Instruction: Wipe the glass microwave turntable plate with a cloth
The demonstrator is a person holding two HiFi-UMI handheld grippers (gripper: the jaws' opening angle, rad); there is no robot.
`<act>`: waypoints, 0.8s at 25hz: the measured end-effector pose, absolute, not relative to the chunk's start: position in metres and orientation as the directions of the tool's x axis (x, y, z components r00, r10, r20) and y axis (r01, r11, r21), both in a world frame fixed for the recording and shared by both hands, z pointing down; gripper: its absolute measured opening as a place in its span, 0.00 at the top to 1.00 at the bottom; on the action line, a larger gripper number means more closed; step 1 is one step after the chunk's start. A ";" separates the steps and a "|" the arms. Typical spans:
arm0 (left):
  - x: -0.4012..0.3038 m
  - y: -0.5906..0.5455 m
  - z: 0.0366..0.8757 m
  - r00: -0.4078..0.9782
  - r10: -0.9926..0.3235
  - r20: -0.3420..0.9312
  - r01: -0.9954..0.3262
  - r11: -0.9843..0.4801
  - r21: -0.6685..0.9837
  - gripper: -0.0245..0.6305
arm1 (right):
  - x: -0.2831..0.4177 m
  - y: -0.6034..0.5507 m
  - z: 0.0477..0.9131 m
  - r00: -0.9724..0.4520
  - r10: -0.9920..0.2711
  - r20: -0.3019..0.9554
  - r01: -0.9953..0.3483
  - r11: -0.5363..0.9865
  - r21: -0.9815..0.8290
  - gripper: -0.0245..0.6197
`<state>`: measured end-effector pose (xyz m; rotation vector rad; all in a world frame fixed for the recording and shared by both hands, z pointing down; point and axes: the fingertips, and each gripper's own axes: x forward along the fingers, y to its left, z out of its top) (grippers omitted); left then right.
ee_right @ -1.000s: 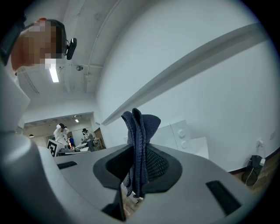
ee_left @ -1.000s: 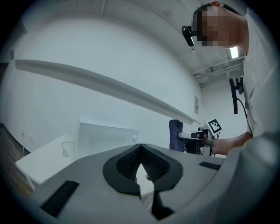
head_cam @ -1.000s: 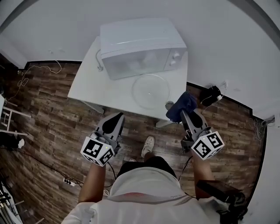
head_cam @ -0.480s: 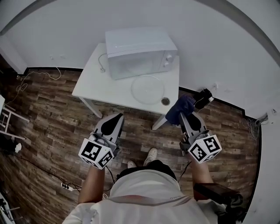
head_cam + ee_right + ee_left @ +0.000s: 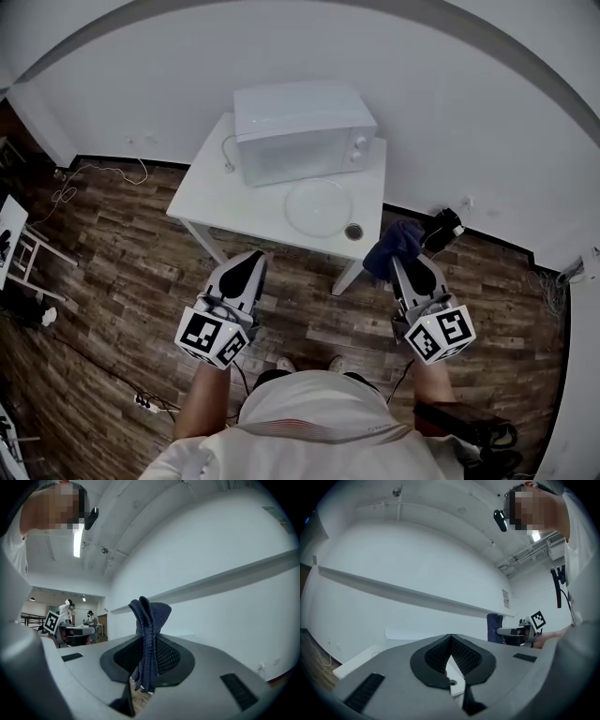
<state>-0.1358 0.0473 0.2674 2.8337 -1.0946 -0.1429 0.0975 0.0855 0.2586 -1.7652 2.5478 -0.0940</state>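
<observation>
Short of table, left claw closed, empty; right claw pinching cloth.

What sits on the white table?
A white microwave with its cord, the glass turntable plate before it, and a small dark round object beside the plate. Behind the microwave is hidden.

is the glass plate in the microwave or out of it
Out. The glass plate lies flat on the white table, just in front of the microwave, with nothing on it.
</observation>
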 end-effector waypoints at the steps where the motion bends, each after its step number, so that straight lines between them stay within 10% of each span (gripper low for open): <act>1: -0.130 0.051 0.267 0.739 -0.672 -0.048 -0.665 -0.739 0.113 0.95 | 0.104 0.087 0.260 -0.348 -0.937 0.000 -0.934 0.347 -0.079 0.86; 20: -0.078 0.074 0.290 0.734 -0.679 -0.020 -0.674 -0.731 0.103 0.95 | 0.155 0.106 0.271 -0.353 -0.935 0.003 -0.931 0.351 -0.099 0.86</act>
